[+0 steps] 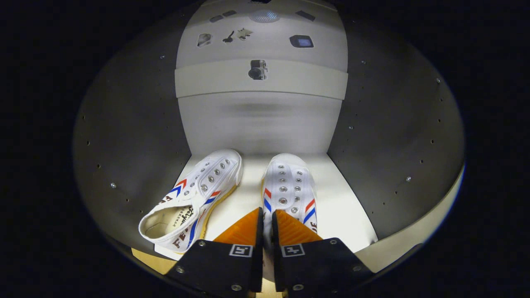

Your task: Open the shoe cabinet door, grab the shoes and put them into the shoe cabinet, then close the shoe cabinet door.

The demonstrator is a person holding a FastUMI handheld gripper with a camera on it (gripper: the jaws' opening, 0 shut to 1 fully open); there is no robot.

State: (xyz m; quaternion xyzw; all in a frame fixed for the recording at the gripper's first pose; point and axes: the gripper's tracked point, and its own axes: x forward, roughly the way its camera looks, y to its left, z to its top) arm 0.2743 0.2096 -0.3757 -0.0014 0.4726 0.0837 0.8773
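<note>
I'm looking into the open shoe cabinet [124,136], its pale shelf [343,215] carrying both shoes. The left shoe [194,198] lies on its side toward the shelf's left edge, toe angled at the back wall. The right shoe [290,190] stands upright, long axis running straight ahead. My gripper [268,221] is nearly closed, pinching that shoe's heel rim, so I judge releasing comes next.

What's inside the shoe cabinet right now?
Two white sneakers on its floor: left shoe tilted, right shoe gripped at its heel by the fingers, which hide the heel.
</note>
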